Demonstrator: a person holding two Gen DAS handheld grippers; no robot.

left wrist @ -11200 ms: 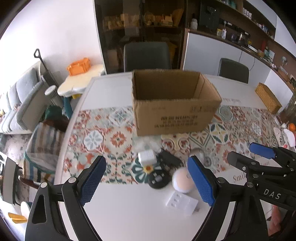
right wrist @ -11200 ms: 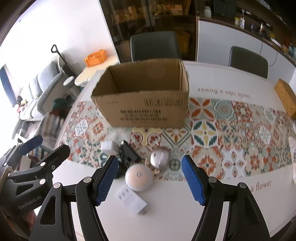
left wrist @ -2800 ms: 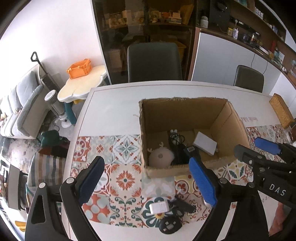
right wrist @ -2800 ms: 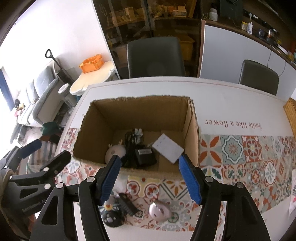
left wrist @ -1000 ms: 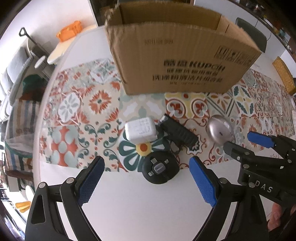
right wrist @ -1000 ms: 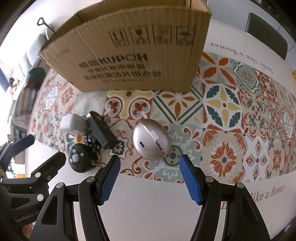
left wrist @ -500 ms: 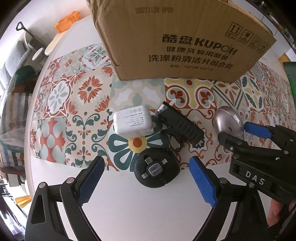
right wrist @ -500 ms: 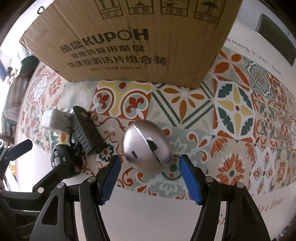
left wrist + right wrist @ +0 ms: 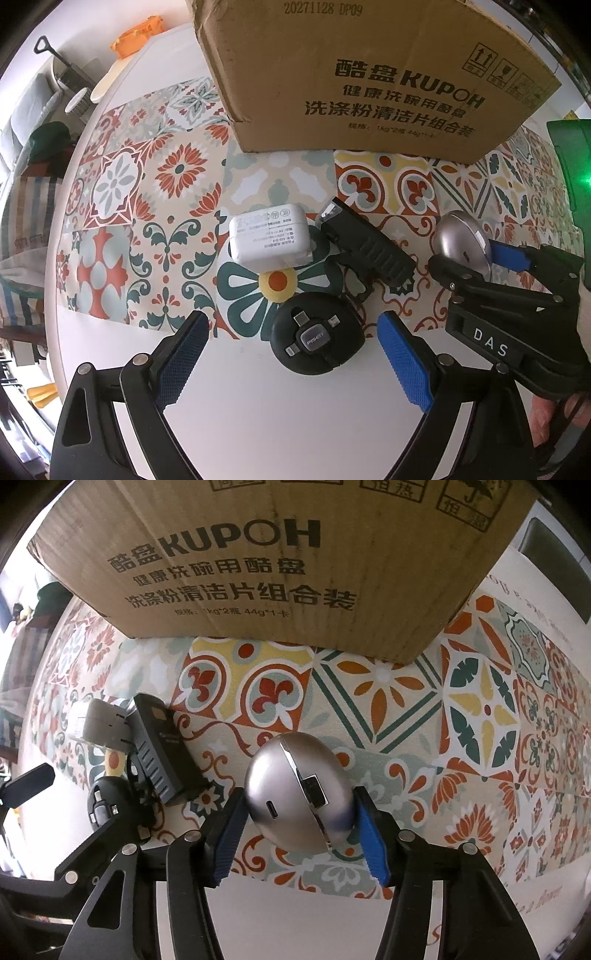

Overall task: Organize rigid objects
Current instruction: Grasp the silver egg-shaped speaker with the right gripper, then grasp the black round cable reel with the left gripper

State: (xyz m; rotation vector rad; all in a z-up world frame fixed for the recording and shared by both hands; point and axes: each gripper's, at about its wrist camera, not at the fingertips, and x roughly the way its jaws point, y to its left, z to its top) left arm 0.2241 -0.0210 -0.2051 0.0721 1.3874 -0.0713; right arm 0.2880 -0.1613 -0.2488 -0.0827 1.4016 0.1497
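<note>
four items left before the box (image 9: 369,74) | your right claw (image 9: 299,819) brackets the silver dome (image 9: 295,794), pads touching its sides, grip seemingly closing | smooth, hard, slippery: squeeze at its widest | left claw (image 9: 291,354) released over the black puck (image 9: 316,338)

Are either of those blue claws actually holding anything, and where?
The right gripper clamps the silver dome by its opposite sides. The left gripper holds nothing.
</note>
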